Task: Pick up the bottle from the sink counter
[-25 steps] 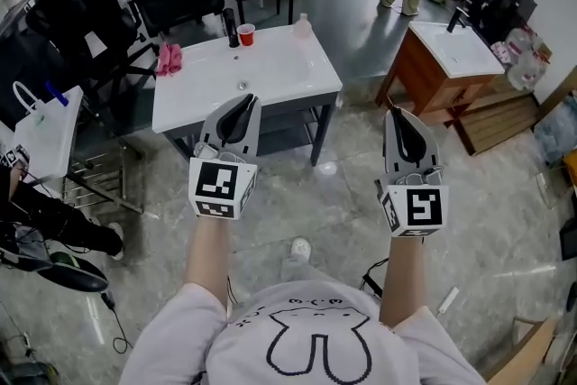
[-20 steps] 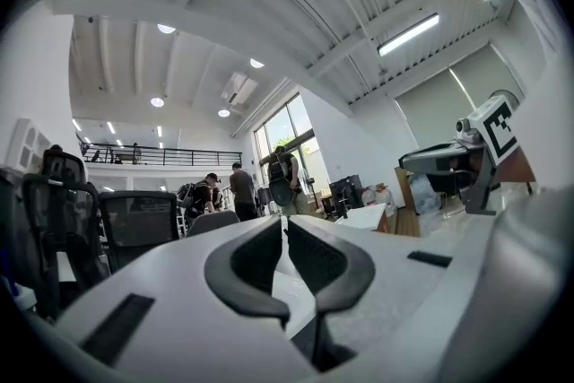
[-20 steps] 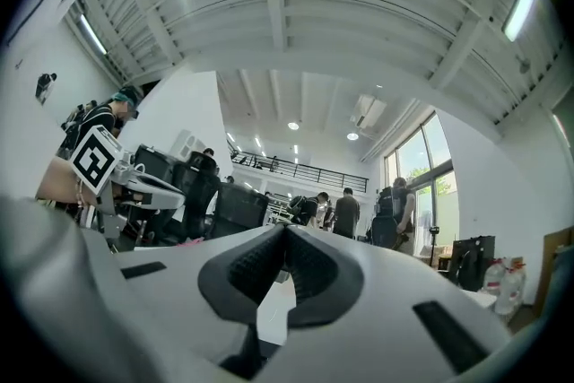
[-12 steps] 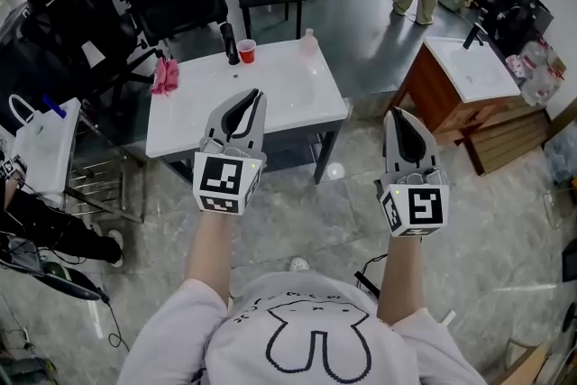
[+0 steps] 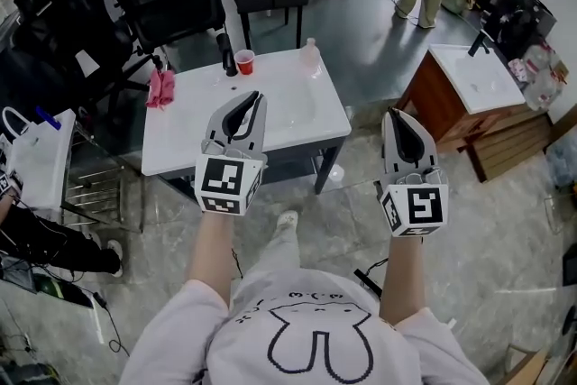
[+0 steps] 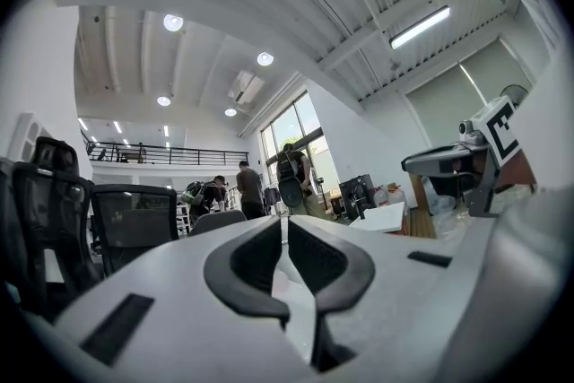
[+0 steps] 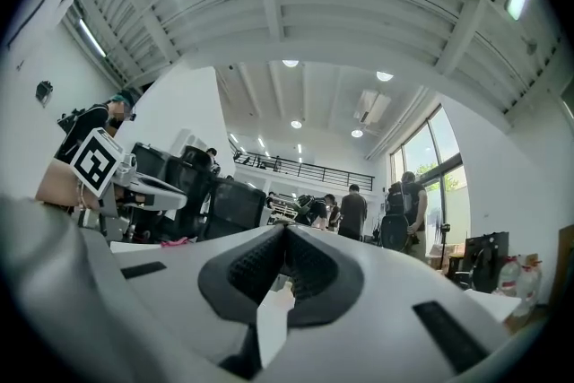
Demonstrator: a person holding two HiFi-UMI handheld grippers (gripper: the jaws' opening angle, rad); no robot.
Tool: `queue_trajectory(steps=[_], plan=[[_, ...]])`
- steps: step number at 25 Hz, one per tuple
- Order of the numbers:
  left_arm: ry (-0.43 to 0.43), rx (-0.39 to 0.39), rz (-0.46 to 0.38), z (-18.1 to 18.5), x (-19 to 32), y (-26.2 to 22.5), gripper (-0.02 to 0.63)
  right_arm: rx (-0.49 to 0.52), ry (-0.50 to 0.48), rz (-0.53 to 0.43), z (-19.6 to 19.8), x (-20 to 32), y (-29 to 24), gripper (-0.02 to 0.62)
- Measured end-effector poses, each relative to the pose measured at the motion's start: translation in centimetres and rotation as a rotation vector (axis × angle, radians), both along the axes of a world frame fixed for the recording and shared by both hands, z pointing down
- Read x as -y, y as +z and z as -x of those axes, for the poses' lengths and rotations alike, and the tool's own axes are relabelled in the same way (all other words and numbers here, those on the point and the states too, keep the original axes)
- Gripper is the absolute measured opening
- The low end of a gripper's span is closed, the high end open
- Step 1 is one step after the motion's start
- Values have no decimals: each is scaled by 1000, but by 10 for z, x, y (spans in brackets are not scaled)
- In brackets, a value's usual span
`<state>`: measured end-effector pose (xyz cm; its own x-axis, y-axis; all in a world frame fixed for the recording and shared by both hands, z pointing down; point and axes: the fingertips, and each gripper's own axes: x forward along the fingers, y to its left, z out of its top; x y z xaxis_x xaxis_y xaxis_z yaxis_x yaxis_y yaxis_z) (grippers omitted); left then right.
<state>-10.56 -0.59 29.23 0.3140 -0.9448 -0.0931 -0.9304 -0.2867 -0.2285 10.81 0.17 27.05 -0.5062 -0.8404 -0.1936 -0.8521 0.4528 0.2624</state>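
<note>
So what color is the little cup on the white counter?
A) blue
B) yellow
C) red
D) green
C: the cup standing near the far edge of the white counter is plainly red.

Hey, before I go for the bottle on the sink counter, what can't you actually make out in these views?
- Bottle: head view, too small to tell its fill or cap.
- Sink counter basin: head view, partly covered by the left gripper.
- Dark upright thing beside the red cup: head view, too small to name.
</note>
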Motion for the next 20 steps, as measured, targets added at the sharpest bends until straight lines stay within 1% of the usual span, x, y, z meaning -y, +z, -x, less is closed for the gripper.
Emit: queue_trajectory(steps=[5,7,9,11,13,16,20], plan=[[27,-10,-9,0,42,0,17,-5,23,5,2,37,1,25],[28,-45,-36,3,59,-6,17,-10,22,10,5,53,-1,25],[27,-96,-77,9,76,-14,17,-16,15,18,11,69,-1,25],[32,-122,-90,14,96,-14,15,-31,11,28,19,87,4,25],[54,-116,-81,17,120,-9,14,-43,8,40,27,108,10,25],[87,-87,-61,16,155,2,9,-58,4,55,34,136,17,25],[118,-96,-13,17,204,21,9,-47,43,74,28,176,24,25]])
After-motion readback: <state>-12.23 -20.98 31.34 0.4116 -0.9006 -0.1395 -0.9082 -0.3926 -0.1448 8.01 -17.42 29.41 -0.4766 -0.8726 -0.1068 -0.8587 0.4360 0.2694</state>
